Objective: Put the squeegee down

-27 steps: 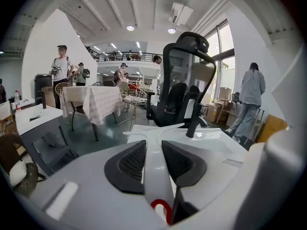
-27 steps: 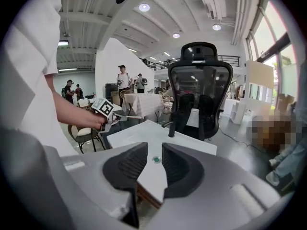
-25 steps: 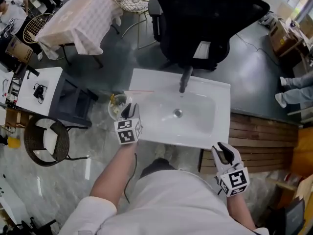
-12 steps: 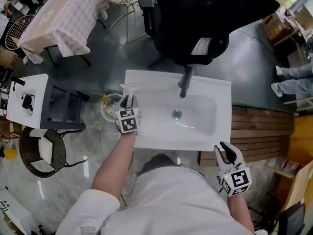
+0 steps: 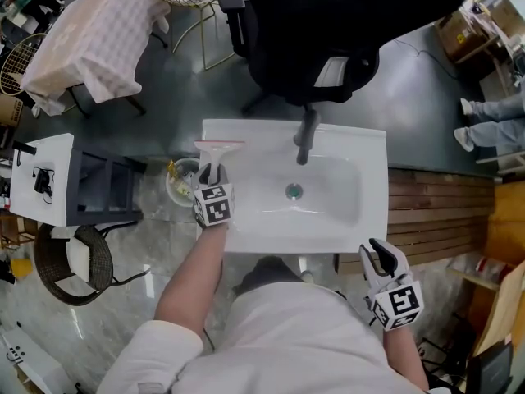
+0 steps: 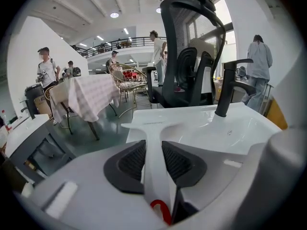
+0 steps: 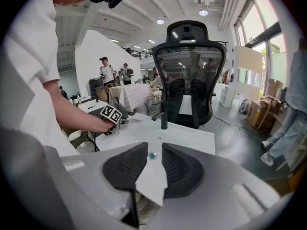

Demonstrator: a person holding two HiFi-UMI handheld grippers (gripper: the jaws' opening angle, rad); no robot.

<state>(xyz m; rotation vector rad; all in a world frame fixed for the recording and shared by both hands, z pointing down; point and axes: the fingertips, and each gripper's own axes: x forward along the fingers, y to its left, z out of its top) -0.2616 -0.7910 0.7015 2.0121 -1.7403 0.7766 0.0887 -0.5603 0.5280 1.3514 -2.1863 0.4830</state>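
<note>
Head view, from above: a white sink is seen at the centre, with a black tap at its rear and a drain in the bowl. The left gripper is held over the sink's left edge, closed on the handle of a white squeegee. The squeegee's blade lies across the sink's rear left corner; whether it touches the rim cannot be told. The right gripper is held just off the sink's front right corner, well apart from the squeegee. A black office chair is seen behind the sink, a cloth-covered table at upper left, and a round container just beside the sink's left side.

Left gripper view: the grip, which is hard to make out from above, is shown plainly here. Both ribbed pads are pressed against the squeegee's white handle, which runs forward between them to the T-shaped blade. A red mark is seen at the handle's near end. The tap is seen upright at the right, and people are seen standing in the background.

Right gripper view: the jaws are seen spread, with nothing between them. Only the sink's surface and the drain are seen through the gap. The left gripper's marker cube is shown at the sink's far left. The squeegee is too small to be made out here.
</note>
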